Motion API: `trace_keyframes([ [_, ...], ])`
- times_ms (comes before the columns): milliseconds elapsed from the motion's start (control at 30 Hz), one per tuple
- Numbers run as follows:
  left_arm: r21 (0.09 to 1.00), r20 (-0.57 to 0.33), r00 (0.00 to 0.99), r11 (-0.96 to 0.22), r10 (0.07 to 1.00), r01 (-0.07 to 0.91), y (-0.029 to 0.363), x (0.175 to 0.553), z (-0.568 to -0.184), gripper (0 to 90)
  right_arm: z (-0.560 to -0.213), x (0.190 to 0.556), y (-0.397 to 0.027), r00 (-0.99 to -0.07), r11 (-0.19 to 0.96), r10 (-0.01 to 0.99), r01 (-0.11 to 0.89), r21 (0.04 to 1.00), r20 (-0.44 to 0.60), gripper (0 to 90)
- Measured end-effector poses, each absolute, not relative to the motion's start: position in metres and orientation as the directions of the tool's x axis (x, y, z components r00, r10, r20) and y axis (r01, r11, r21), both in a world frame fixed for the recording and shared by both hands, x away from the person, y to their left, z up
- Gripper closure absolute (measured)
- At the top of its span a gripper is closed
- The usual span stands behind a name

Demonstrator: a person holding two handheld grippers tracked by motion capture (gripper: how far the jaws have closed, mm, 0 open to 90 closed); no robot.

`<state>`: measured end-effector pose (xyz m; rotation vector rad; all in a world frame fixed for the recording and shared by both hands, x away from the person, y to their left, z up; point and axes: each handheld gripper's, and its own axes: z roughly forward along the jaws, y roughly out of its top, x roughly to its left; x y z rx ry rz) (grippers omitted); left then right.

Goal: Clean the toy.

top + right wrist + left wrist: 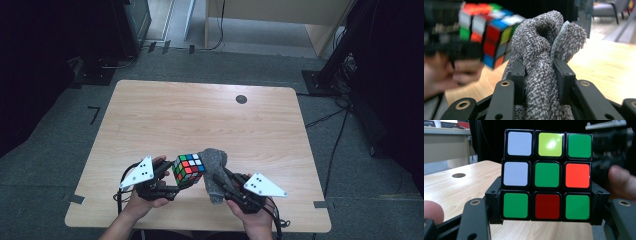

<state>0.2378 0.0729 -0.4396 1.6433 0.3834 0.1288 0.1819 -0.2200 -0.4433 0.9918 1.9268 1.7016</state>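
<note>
A scrambled Rubik's cube (189, 169) hangs just above the front of the wooden table (200, 115), with my left gripper (175, 176) shut on it. In the left gripper view the cube (546, 175) shows a mostly green face, and the black jaws clamp its lower row from both sides. My right gripper (220, 178) is shut on a grey fuzzy cloth (214, 165), which bunches up above the jaws and touches the cube's right side. In the right gripper view the cloth (544, 37) is pinched between the pads, and the cube (491, 32) is blurred at upper left.
A small dark round disc (241, 99) lies in the tabletop near the far right. Grey carpet surrounds the table, with cables (332, 150) on the floor at right, black stands at both far corners and a wooden cabinet (280, 20) behind.
</note>
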Motion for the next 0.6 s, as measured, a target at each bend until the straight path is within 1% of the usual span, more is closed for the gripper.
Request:
trace_keyframes([
  [100,0.982,-0.151,0.939,-0.061,0.31,0.178,0.073,0.238,-0.439,33.9,-0.45,0.179,-0.207,-0.744,0.101,0.664,0.182,0.978,0.07,66.6],
  [167,0.981,-0.168,0.938,-0.044,0.304,0.19,0.074,0.239,-0.438,33.9,-0.453,0.177,-0.199,-0.765,0.149,0.644,0.138,0.979,0.01,66.8],
  [367,0.98,-0.18,0.931,-0.018,0.318,0.196,0.08,0.24,-0.435,33.9,-0.457,0.175,-0.194,-0.789,0.22,0.613,0.116,0.969,-0.044,66.3],
  [467,0.981,-0.174,0.93,-0.029,0.325,0.194,0.08,0.24,-0.436,33.9,-0.45,0.174,-0.198,-0.765,0.206,0.641,0.092,0.974,-0.064,66.3],
  [567,0.98,-0.17,0.933,-0.048,0.318,0.195,0.077,0.24,-0.438,33.9,-0.441,0.172,-0.207,-0.726,0.131,0.687,0.069,0.989,-0.04,66.4],
  [600,0.98,-0.172,0.933,-0.045,0.315,0.196,0.075,0.24,-0.438,33.9,-0.44,0.172,-0.208,-0.721,0.124,0.691,0.06,0.99,-0.043,66.4],
])
